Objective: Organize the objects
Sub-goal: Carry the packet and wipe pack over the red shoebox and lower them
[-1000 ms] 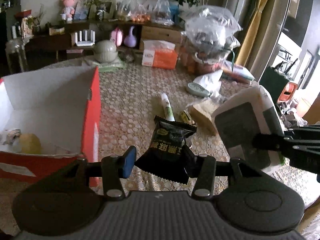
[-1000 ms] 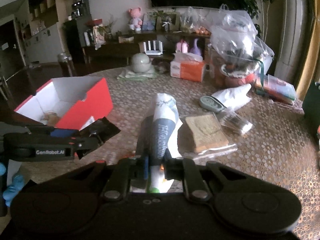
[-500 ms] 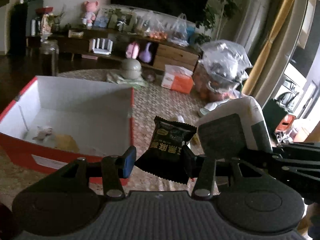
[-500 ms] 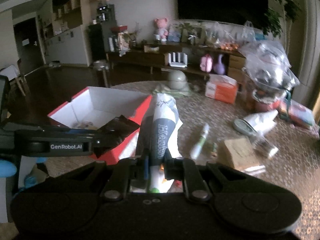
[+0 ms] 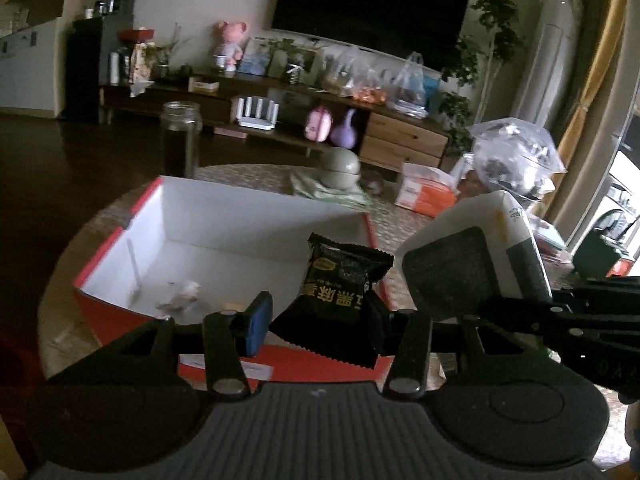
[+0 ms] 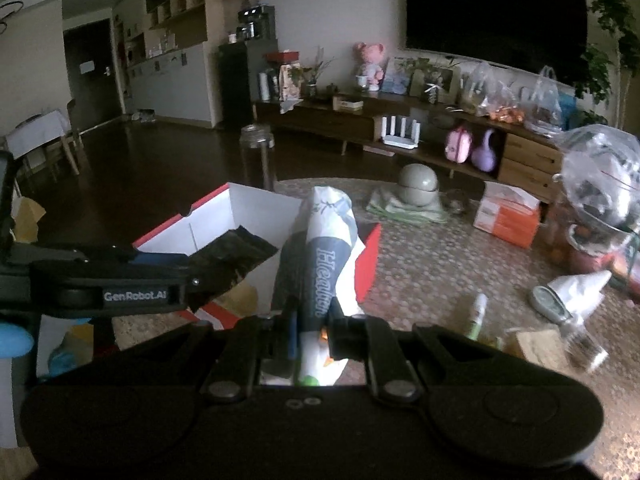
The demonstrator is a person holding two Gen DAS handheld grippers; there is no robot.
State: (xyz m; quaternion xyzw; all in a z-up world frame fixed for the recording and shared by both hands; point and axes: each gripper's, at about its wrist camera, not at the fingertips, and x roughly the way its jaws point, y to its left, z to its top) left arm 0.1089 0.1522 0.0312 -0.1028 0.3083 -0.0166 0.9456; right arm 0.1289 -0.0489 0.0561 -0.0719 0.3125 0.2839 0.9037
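**Op:** Right, left wrist view first. My left gripper (image 5: 316,316) has its jaws partway apart with the black snack packet (image 5: 340,284) standing upright between them; the right-hand pad presses the packet's edge, but I cannot tell whether the blue pad (image 5: 256,324) on the other side touches it.

**Desk:** Where is it against the box?

**Op:** A second ago the red box (image 5: 120,316) sat off to the left with bare tablecloth under the packet. Now the box's white inside fills the middle of the view, straight beyond the packet. Two small things lie on its floor, too blurred to name. The white pouch (image 5: 472,264) in my other gripper has come along on the right, just beside the packet.

**Desk:** And the right wrist view?

**Op:** My right gripper (image 6: 312,328) is clamped tight on the white pouch (image 6: 324,256), which stands upright with blue lettering facing me. Earlier the box was well to the left; now its red near corner (image 6: 368,268) sits directly behind the pouch. The left gripper's arm (image 6: 112,284) crosses in from the left, carrying the black packet (image 6: 236,256) over the box opening. The small tube (image 6: 476,316) and the brown block (image 6: 536,344) have slid down to the lower right on the table (image 6: 432,272).
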